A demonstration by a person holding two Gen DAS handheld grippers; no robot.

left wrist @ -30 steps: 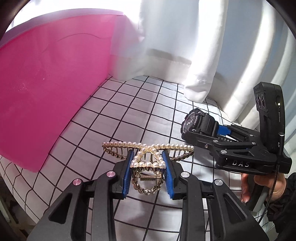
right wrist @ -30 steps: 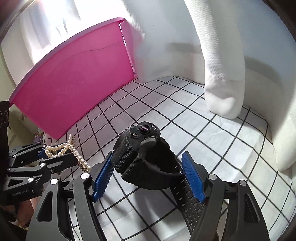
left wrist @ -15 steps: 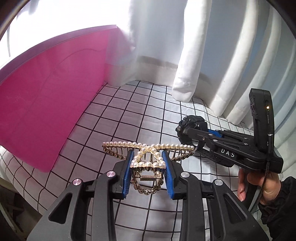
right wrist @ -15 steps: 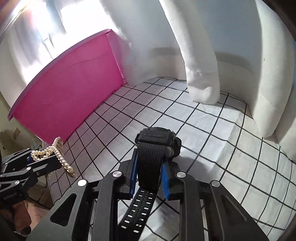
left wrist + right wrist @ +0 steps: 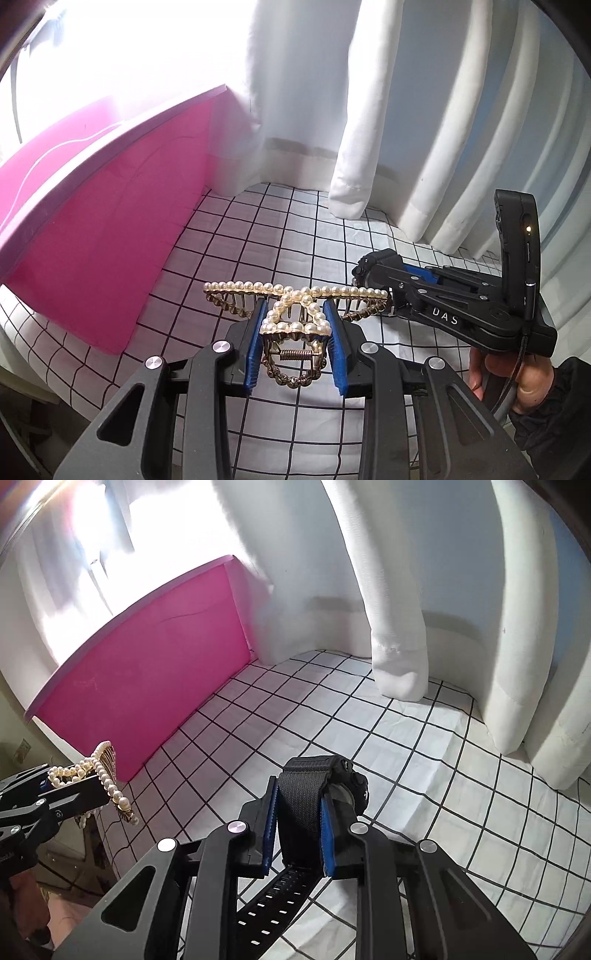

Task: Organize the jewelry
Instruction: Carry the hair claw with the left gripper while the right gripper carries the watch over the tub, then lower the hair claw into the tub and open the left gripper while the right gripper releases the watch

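- I count one pink box (image 5: 99, 221), filling the left of both views; it stands on the white cloth with a black grid (image 5: 258, 236), its wall upright.
- One pearl hair claw (image 5: 295, 314) sits at lower centre of my left wrist view, clamped by its handle end between the blue pads (image 5: 255, 343) of my left gripper (image 5: 295, 347); the jaws are narrow, closed on the clip, and its pearl row runs crosswise above the pads, off the cloth.
- In my right wrist view that same claw shows at the left edge, beside the box's near corner.
- One black watch (image 5: 317, 794) is at lower centre of the right wrist view, its woven strap pinched between the pads of my right gripper (image 5: 297, 834); the perforated strap end hangs below.
- White curtains (image 5: 369, 129) hang across the back, hems resting on the cloth.
- At the right of the left view, the right gripper body reads "DAS"; a small light glows on its upright module.
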